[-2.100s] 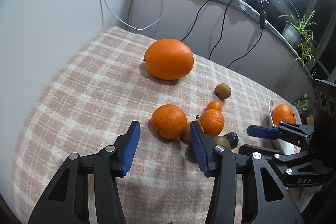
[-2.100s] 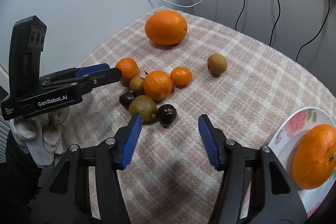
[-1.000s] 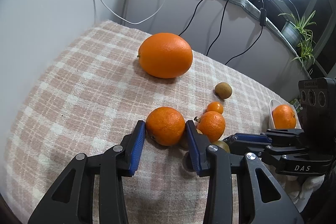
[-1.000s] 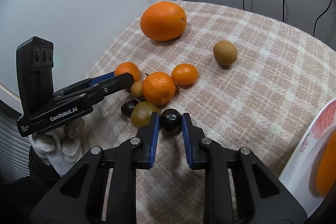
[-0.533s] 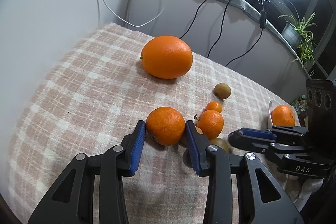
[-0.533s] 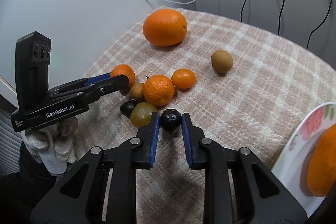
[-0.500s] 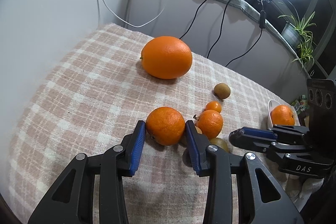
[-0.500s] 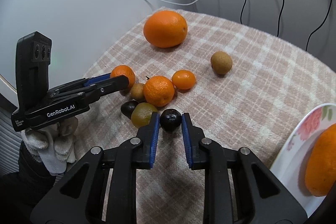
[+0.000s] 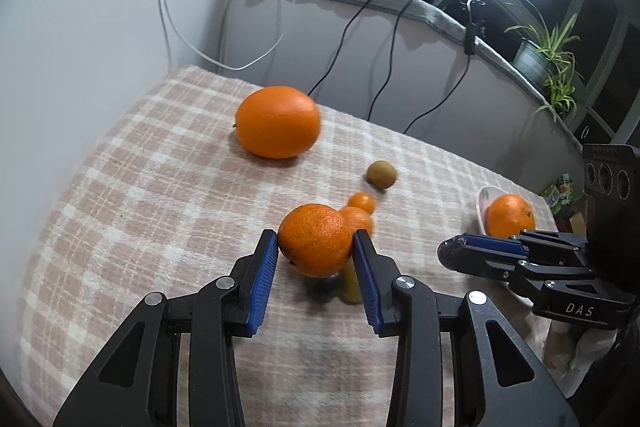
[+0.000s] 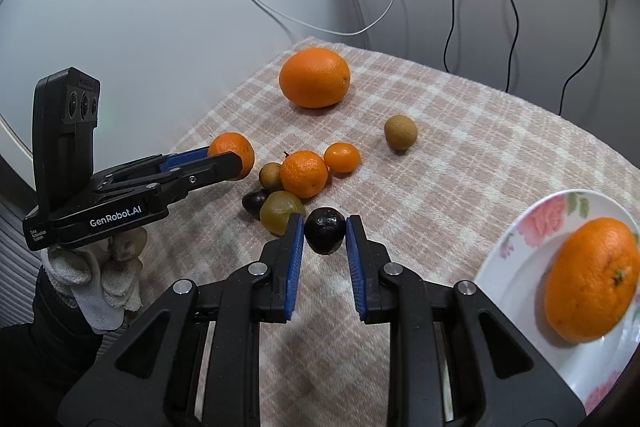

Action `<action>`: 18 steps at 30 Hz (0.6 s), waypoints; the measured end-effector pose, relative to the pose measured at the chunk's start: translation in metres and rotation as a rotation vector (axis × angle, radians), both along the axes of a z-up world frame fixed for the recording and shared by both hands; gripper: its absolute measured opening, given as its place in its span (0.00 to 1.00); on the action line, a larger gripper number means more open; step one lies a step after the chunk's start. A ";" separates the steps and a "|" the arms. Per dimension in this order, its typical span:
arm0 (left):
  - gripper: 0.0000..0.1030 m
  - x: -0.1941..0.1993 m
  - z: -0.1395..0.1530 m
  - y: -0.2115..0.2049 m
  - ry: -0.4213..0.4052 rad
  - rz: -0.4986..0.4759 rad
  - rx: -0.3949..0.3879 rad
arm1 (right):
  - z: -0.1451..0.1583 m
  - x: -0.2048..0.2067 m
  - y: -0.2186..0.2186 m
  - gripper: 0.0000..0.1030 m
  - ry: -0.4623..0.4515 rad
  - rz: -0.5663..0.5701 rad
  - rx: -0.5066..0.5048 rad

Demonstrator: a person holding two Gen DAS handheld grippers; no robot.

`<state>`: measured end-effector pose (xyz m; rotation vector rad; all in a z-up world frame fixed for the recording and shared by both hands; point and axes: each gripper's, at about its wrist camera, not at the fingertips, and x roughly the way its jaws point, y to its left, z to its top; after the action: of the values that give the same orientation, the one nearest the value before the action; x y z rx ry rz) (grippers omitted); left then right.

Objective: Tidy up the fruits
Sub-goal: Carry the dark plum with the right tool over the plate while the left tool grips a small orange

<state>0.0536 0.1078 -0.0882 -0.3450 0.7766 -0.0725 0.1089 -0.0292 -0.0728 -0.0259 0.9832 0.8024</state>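
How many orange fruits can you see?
5: a big one at the far end, one in the left claw, a medium one and a tiny one in the pile, one on the plate.

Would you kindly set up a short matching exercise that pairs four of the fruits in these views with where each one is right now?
Fruits:
1. mandarin
2. dark fruit
3. large orange
4. plated orange

Places:
A. on the flowered plate
B. clamped in the right tool
C. alone at the far side of the checked cloth
D. clamped in the left tool

Pairs: 1-D, 2-B, 3-C, 4-A
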 end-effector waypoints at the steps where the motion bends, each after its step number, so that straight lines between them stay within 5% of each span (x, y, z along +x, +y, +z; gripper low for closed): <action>1: 0.36 -0.001 0.002 -0.002 -0.003 -0.004 0.001 | 0.001 -0.001 -0.002 0.22 -0.004 -0.003 0.001; 18: 0.36 -0.011 0.022 -0.067 -0.054 -0.113 0.017 | 0.022 -0.025 -0.084 0.22 -0.060 -0.117 0.022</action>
<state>0.0426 0.0409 -0.0666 -0.2817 0.7430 -0.1808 0.0840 -0.1129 -0.0505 0.0263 0.9104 0.7011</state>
